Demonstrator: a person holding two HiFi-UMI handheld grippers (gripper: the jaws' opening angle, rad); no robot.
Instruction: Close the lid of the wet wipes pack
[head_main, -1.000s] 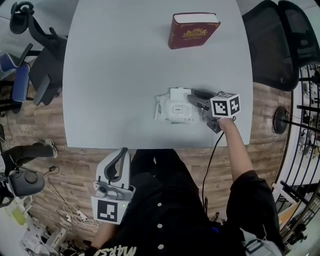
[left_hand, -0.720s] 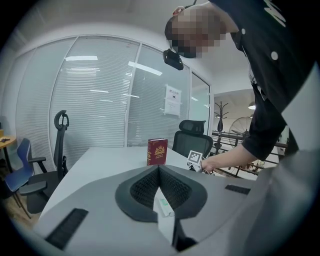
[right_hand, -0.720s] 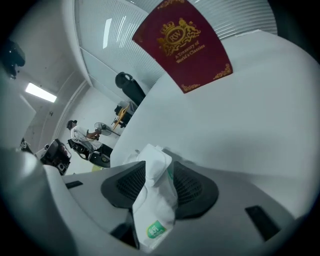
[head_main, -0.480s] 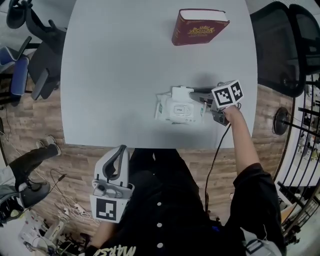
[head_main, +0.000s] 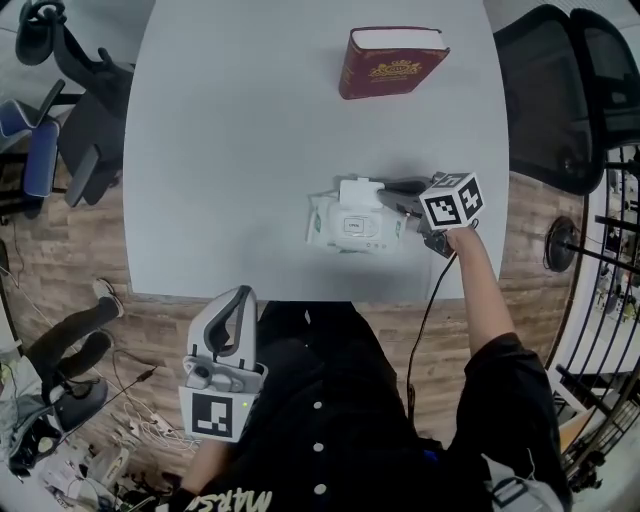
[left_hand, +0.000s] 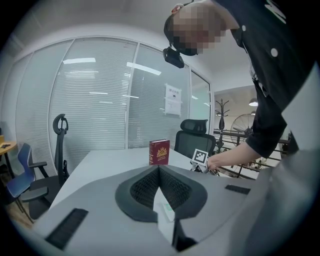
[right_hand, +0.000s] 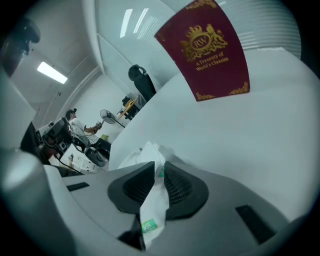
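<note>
- White wet wipes pack (head_main: 352, 226) lies near the table's (head_main: 250, 150) front edge, long axis left to right, its lid (head_main: 360, 189) raised on the far side.
- Right gripper (head_main: 400, 200) sits at the pack's right end. Its jaws have just been closing and now pinch the wrapper's end flap.
- Left gripper (head_main: 238, 300) hangs off the table with its jaws together, well apart from the pack, so the right hand is nearer.

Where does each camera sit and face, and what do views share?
Head view: on the person's head, steeply down at the pale grey table, left gripper, right gripper, right forearm.
Left gripper view: on it, along shut jaws across the table to the dark red hardback book; torso shows.
Right gripper view: on it, along jaws just closed further on the white plastic wet wipes pack.
All share the book.
</note>
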